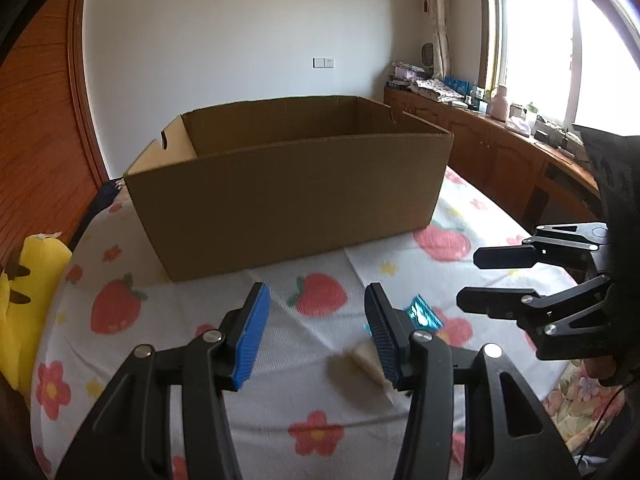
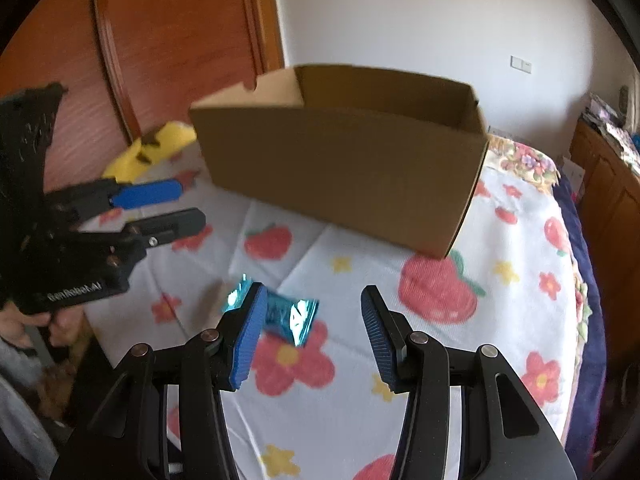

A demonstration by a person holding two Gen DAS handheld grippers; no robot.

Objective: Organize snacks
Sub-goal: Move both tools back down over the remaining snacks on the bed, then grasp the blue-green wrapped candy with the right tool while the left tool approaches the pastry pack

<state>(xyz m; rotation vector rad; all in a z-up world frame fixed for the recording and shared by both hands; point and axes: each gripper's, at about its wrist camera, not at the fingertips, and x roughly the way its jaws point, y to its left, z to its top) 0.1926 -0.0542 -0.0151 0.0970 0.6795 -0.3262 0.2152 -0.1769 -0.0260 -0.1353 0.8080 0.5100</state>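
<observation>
An open brown cardboard box (image 1: 288, 196) stands on the strawberry-print cloth; it also shows in the right wrist view (image 2: 340, 168). A shiny blue snack packet (image 2: 288, 316) lies on the cloth just ahead of my right gripper (image 2: 314, 334), partly behind its left finger; the packet also shows in the left wrist view (image 1: 424, 312). A beige snack piece (image 1: 366, 362) lies beside the right finger of my left gripper (image 1: 318, 334). Both grippers are open and empty. The right gripper shows at the right of the left wrist view (image 1: 468, 280), the left gripper at the left of the right wrist view (image 2: 188, 206).
A yellow plush toy (image 1: 28, 292) lies at the cloth's left edge, by a wooden door (image 2: 168, 40). A wooden cabinet (image 1: 500, 148) with clutter runs under the window at the right. The cloth (image 2: 400, 360) covers a raised surface with rounded edges.
</observation>
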